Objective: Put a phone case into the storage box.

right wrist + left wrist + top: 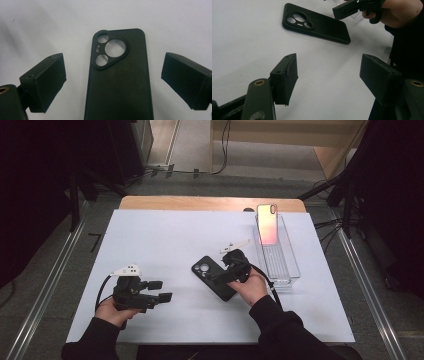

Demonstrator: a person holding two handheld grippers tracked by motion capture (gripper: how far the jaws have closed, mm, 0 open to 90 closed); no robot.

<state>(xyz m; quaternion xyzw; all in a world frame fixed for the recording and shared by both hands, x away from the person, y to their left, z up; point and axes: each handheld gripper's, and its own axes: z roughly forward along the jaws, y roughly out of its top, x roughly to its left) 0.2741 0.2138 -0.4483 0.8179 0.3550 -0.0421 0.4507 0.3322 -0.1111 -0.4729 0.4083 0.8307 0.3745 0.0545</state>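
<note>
Worktop (165,235), one, covered by a white sheet with a wooden edge showing at the far side. Black phone case (213,277), one, lying flat on the sheet right of centre, back up, its camera cut-outs at the far end: two small round, one large round and one small slot in the right claw view (117,82). Clear tray (286,260), one, long and narrow, standing on the sheet to the right of the case. Phone (268,224), one, pinkish-orange, propped upright at the far end of the tray. Small white part (236,244), one, lying on the sheet between case and tray; what it is cannot be told. Claws, two, each held in one hand. Left claw (159,290), jaws apart with nothing between them, near the front left of the sheet, well apart from the case; in its own view (329,75) bare sheet lies between the jaws. Right claw (218,276), jaws wide open, poised over the near end of the case; in its own view (113,80) the jaws stand either side of the case without touching it.
</note>
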